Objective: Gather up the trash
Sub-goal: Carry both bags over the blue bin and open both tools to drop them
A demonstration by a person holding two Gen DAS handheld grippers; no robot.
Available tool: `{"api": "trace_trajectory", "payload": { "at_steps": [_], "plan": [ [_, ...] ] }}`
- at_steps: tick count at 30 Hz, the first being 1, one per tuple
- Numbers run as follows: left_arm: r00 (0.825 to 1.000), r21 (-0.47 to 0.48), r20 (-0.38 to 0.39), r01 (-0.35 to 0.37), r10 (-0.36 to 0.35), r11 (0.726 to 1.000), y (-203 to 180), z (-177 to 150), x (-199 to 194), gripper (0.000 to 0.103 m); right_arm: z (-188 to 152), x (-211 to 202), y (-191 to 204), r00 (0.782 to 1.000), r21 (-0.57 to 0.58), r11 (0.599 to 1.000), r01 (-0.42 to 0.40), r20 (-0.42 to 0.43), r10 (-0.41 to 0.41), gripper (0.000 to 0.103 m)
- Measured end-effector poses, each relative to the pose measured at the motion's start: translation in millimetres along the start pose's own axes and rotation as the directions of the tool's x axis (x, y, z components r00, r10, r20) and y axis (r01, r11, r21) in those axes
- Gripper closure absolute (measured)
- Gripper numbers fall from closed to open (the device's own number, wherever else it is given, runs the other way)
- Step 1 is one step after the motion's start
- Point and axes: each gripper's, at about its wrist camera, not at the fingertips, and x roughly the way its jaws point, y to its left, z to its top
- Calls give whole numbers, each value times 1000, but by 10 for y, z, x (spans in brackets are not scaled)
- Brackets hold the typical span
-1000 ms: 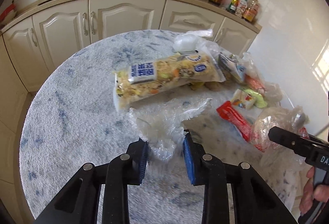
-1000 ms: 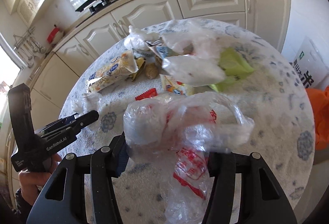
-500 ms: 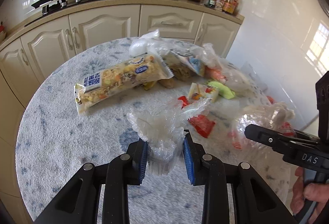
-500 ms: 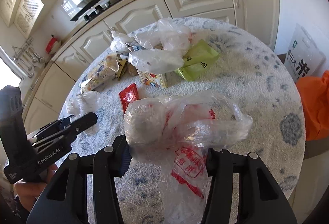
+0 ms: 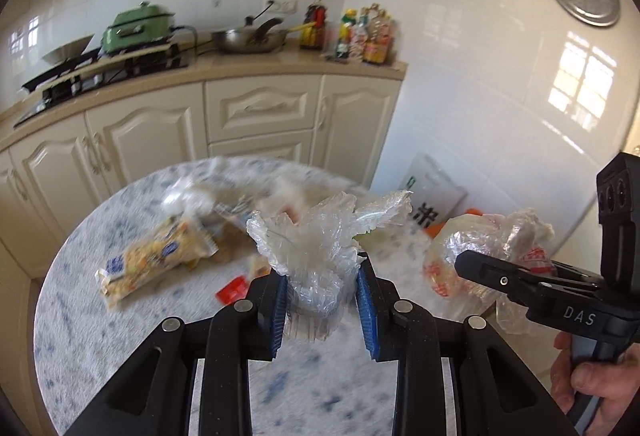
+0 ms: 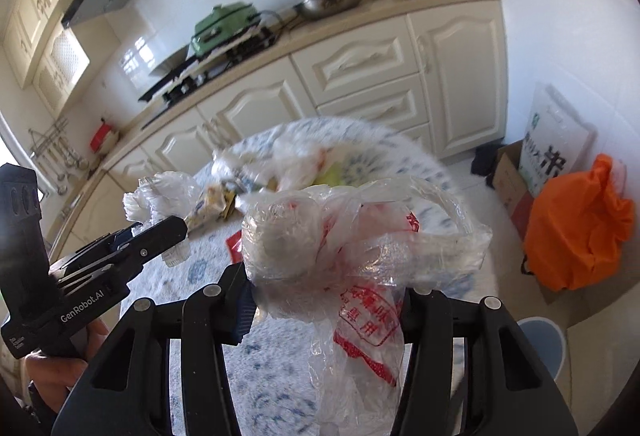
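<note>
Trash in both grips, lifted above the table (image 5: 120,348): left gripper (image 5: 322,306) pinching clear wrap (image 5: 320,248), right gripper (image 6: 326,300) clamping printed bag (image 6: 360,248); orange sack (image 6: 576,228) on the floor at its 2 o'clock, right hand nearer.

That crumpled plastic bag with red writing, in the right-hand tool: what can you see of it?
The plastic bag with red printing is thin, clear and crinkled, bunched into a loose wad with a tail hanging down. The right gripper holds it between its jaws, lifted above the patterned round table. One bulging side seems to wrap something pale; what it is cannot be told.
</note>
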Motion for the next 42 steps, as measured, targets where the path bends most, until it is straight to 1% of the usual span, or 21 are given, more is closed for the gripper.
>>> {"api": "trace_trajectory", "payload": {
  "at_steps": [3,6,10,13,17,19,22,24,26,28,29,30,31,32,33,35,36,40,42],
  "plan": [
    [999,39,28,34,-35,999,-255,114,-20,76,79,-317,-166,997,22,999,36,65,-37,52],
    [995,89,50,77,-81,993,-557,219,-20,76,141,-640,-363,988,50,995,84,126,-89,52],
    [986,152,59,143,-153,978,-963,320,44,76,160,-1035,-672,967,103,982,158,187,-175,52],
    [976,190,55,198,-211,962,-1254,390,135,76,127,-1299,-954,945,160,964,214,216,-246,52],
    [959,230,28,269,-283,935,-1649,476,344,76,28,-1537,-1323,920,233,933,273,221,-324,52],
    [946,247,-14,318,-325,915,-1843,472,489,76,-73,-1615,-1519,908,274,913,304,207,-364,52],
    [927,258,-85,374,-364,891,-2066,450,782,76,-237,-1666,-1798,897,333,881,337,172,-408,52],
    [922,274,-129,386,-364,881,-2257,403,1022,76,-333,-1654,-1972,892,366,860,355,142,-429,52],
    [907,265,-188,415,-376,870,-2414,349,1251,76,-470,-1619,-2169,890,403,838,368,107,-443,52],
    [897,273,-237,431,-374,860,-2601,258,1468,76,-620,-1565,-2368,889,438,814,382,65,-453,53],
    [887,278,-271,445,-375,851,-2696,194,1593,76,-678,-1542,-2444,889,449,805,387,48,-455,53],
    [882,283,-292,448,-369,848,-2791,142,1709,76,-743,-1500,-2535,890,463,795,392,28,-455,53],
    [883,293,-305,444,-358,847,-2869,120,1839,76,-803,-1455,-2628,892,477,786,394,8,-452,52],
    [879,296,-337,439,-337,848,-2954,66,2023,76,-860,-1418,-2716,894,489,778,395,-11,-448,52],
    [864,270,-376,447,-334,853,-2995,23,2166,76,-929,-1372,-2815,894,505,765,400,-33,-446,52],
    [840,237,-427,461,-335,855,-3155,-41,2409,76,-1057,-1316,-2985,895,527,745,408,-69,-441,52],
    [833,233,-448,460,-325,857,-3219,-69,2552,76,-1098,-1278,-3048,895,537,737,410,-84,-437,52],
    [797,238,-526,474,-298,848,-3519,-141,3013,76,-1262,-1137,-3250,894,563,709,424,-138,-426,52],
    [776,227,-559,481,-291,847,-3637,-171,3219,76,-1306,-1060,-3333,894,573,697,431,-162,-419,52]
  ]
}}
